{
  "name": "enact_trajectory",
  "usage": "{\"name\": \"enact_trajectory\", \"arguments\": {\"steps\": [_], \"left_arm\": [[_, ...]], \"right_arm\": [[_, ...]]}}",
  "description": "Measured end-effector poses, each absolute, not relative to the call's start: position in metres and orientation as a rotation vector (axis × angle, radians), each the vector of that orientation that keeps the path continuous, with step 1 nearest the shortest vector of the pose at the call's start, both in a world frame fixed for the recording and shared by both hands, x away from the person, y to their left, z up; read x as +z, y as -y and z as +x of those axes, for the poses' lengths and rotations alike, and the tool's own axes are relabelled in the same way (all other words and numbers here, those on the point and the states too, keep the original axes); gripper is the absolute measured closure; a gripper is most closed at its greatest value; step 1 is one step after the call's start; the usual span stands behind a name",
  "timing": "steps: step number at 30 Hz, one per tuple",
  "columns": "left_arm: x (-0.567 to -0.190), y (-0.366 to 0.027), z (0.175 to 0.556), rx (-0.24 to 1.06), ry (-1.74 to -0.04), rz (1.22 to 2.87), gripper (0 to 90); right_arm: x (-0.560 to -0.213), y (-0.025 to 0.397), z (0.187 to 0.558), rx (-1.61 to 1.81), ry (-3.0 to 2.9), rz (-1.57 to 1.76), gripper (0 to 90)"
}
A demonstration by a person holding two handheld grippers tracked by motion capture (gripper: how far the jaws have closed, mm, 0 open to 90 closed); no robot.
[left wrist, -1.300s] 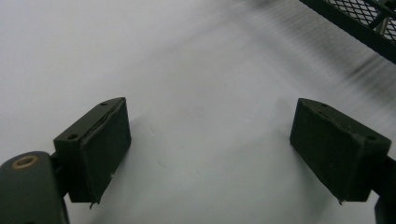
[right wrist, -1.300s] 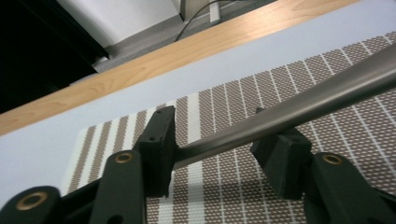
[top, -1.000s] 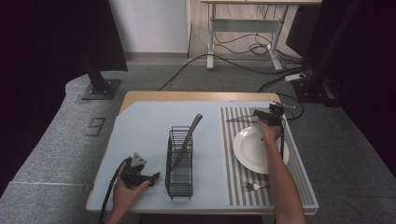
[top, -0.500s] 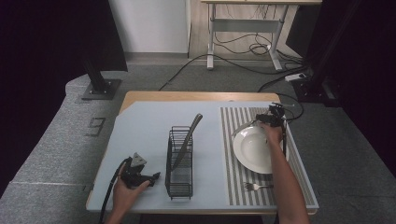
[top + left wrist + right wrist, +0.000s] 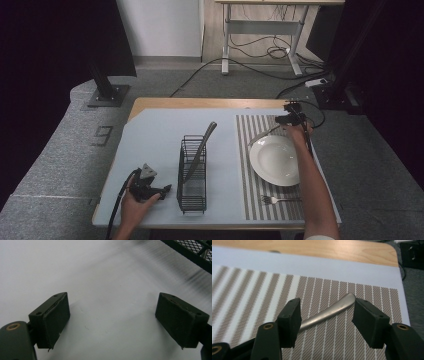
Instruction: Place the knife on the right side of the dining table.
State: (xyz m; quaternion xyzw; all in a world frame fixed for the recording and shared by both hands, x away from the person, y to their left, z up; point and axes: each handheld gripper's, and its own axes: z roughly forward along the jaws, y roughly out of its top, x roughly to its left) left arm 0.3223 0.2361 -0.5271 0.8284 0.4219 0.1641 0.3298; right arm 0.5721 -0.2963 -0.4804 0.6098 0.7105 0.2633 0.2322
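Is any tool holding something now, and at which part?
Neither holds anything. The left tool is open over bare table. The right tool is open around the handle of a metal utensil lying on the striped placemat, not clamped.

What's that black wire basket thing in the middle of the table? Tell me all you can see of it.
The black wire rack is a narrow, upright caddy of thin dark metal bars with open sides and a mesh floor. It stands on the pale blue table cover, left of the striped placemat. One long grey metal utensil leans in it, handle poking out the top. Neither gripper touches it.
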Motion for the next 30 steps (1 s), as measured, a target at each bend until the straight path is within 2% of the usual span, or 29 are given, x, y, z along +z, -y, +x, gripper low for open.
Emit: {"name": "enact_trajectory", "arguments": {"steps": [9,22,25,30], "left_arm": [[-0.527,-0.236,0.322,0.429,-1.103,2.167,11.8],[-0.527,-0.236,0.322,0.430,-1.102,2.168,11.8],[-0.527,-0.236,0.322,0.430,-1.102,2.168,11.8],[-0.527,-0.236,0.322,0.429,-1.103,2.168,11.8]], "right_arm": [[-0.502,0.290,0.593,0.506,-2.018,1.580,40.1],[-0.504,0.293,0.588,0.392,-1.996,1.644,39.8],[-0.505,0.297,0.585,0.424,-1.965,1.684,41.7],[-0.505,0.306,0.578,0.481,-1.934,1.722,40.1]]}}
